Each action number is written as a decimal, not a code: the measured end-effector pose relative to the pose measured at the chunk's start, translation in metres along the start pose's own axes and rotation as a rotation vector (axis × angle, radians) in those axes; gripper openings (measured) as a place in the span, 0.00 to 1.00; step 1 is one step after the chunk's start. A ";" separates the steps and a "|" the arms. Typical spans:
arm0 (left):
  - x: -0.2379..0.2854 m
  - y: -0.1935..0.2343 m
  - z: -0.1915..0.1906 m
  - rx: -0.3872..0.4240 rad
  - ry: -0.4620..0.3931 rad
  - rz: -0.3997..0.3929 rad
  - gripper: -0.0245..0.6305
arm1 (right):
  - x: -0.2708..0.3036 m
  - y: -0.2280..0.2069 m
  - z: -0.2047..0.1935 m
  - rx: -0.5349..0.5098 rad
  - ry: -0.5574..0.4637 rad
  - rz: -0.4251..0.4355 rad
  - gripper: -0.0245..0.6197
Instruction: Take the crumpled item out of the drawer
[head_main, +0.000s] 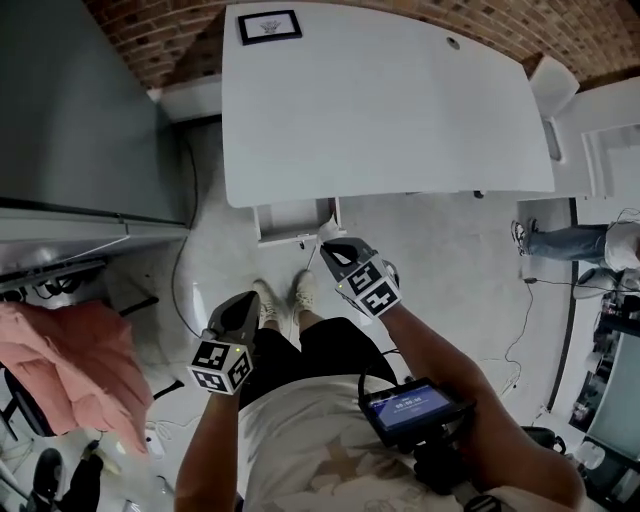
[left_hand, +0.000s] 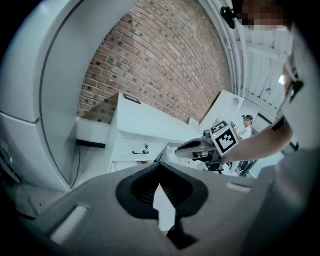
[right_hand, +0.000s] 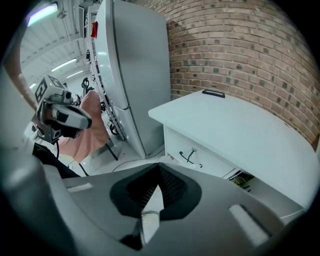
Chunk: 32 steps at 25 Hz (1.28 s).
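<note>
The white desk (head_main: 390, 100) has a small drawer (head_main: 292, 218) under its front edge, pulled out a little, with a dark handle (right_hand: 192, 155). My right gripper (head_main: 329, 243) hovers just in front of the drawer's right corner. It is shut, and a small white crumpled item (head_main: 326, 231) sits at its tips, apparently pinched; the same item (left_hand: 172, 152) shows in the left gripper view. My left gripper (head_main: 246, 298) hangs lower and to the left, above the person's shoes. Its jaws are shut with nothing between them.
A tall grey cabinet (head_main: 80, 110) stands at the left, with a pink garment (head_main: 75, 365) draped below it. A black picture frame (head_main: 268, 27) lies on the desk's far edge. Cables run over the floor (head_main: 430, 250). Another person (head_main: 570, 240) stands at the right.
</note>
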<state>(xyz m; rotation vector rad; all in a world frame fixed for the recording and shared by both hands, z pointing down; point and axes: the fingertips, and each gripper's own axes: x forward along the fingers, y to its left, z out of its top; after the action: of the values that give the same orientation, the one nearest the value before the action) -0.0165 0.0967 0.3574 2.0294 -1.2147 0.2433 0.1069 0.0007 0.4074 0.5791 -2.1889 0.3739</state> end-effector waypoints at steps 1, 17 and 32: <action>0.000 -0.005 0.003 0.013 0.006 -0.011 0.04 | -0.007 0.000 0.004 0.001 -0.009 -0.002 0.05; -0.022 -0.050 0.069 0.204 -0.020 -0.133 0.04 | -0.119 -0.003 0.062 0.045 -0.243 -0.100 0.05; -0.049 -0.054 0.115 0.298 -0.098 -0.193 0.04 | -0.188 0.003 0.094 0.126 -0.441 -0.221 0.05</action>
<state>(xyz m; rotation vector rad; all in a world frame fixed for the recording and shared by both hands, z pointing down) -0.0214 0.0668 0.2243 2.4252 -1.0818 0.2451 0.1486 0.0136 0.2019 1.0450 -2.4937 0.2861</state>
